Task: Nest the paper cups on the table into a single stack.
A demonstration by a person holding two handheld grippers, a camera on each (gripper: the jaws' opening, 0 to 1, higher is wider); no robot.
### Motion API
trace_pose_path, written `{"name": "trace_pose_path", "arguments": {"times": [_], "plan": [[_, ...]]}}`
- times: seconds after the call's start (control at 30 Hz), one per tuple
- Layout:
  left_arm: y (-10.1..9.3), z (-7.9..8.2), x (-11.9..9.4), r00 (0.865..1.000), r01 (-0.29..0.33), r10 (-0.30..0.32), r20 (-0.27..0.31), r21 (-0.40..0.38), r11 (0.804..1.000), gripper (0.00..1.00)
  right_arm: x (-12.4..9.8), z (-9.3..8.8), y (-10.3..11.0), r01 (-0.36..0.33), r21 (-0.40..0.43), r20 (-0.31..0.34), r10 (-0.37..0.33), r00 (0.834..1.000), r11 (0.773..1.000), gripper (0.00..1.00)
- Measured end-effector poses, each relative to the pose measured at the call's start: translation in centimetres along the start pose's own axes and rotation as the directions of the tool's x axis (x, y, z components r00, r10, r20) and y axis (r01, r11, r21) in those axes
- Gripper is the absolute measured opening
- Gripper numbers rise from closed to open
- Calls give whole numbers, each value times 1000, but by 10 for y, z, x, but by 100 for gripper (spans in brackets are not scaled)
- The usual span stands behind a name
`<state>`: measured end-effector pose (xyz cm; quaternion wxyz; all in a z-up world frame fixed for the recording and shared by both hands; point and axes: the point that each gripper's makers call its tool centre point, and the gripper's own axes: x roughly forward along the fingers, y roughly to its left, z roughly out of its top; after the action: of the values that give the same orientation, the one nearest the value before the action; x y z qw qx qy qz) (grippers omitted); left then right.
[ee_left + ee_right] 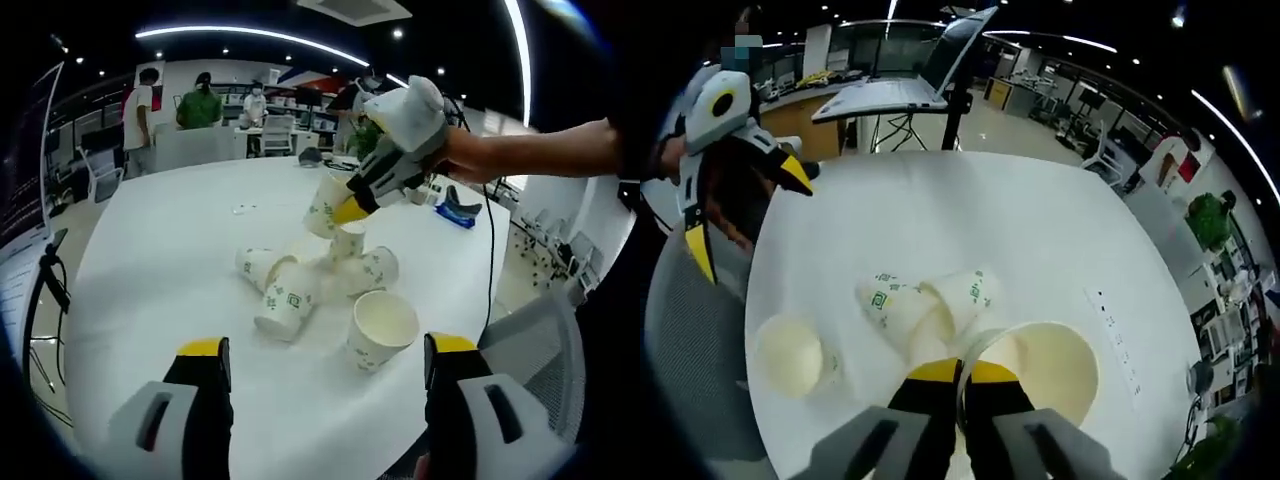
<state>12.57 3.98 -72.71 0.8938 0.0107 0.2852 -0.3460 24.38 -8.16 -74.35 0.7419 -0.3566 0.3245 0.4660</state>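
Over the white table [150,280], right tongs [961,373] pinch a paper cup [1040,370]; left tongs [325,360] gape, seemingly empty.

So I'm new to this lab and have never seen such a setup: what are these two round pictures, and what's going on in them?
There is no robot here. A person holds a two-jaw gripper in each hand, and each gripper carries a fisheye camera looking along its own jaws.

In the left gripper view, the left gripper is open, its yellow-tipped jaws wide apart above a round white table. The right gripper comes in from the right, lifting a paper cup by its rim.

In the right gripper view, that gripper's jaws pinch the cup's rim, so you look into it.

On the table lie loose paper cups, several tipped on their sides, and one upright cup.
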Motion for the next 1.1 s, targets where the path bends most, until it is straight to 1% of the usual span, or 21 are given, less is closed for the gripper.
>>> {"name": "trace_pose_path", "arguments": {"times": [0.13,0.2,0.3,0.43,0.5,0.57,0.77,0.93,1.1], "plan": [[-3,-1,-1,1000,8,-8,-1,1,1000,77,-10,0,6,0,-22,0,0,1000,1000,0],[-5,-2,-1,1000,10,-10,-5,3,1000,77,-14,-2,14,-29,-27,-6,29,1000,999,0],[-4,-3,-1,1000,12,-12,-5,1,1000,77,-21,-7,23,-35,-66,-28,33,999,997,0],[-6,-4,-2,1000,12,-12,-6,5,1000,77,-28,-9,35,-48,-103,-38,44,998,994,0],[-5,-6,-2,1000,11,-11,-8,5,1000,77,-34,-11,41,-46,-142,-50,39,998,989,0],[-5,-6,-3,1000,11,-11,-8,7,1000,77,-35,-9,45,-52,-154,-47,46,998,987,0],[-8,-8,-4,1000,12,-12,-12,11,1000,77,-48,-7,69,-80,-207,-44,72,996,975,0],[-12,-10,-5,1000,14,-14,-16,16,1000,77,-54,-5,85,-112,-225,-42,105,994,968,0],[-14,-11,-5,1000,13,-13,-19,18,1000,77,-59,-1,107,-146,-260,-44,139,989,955,0]]}}
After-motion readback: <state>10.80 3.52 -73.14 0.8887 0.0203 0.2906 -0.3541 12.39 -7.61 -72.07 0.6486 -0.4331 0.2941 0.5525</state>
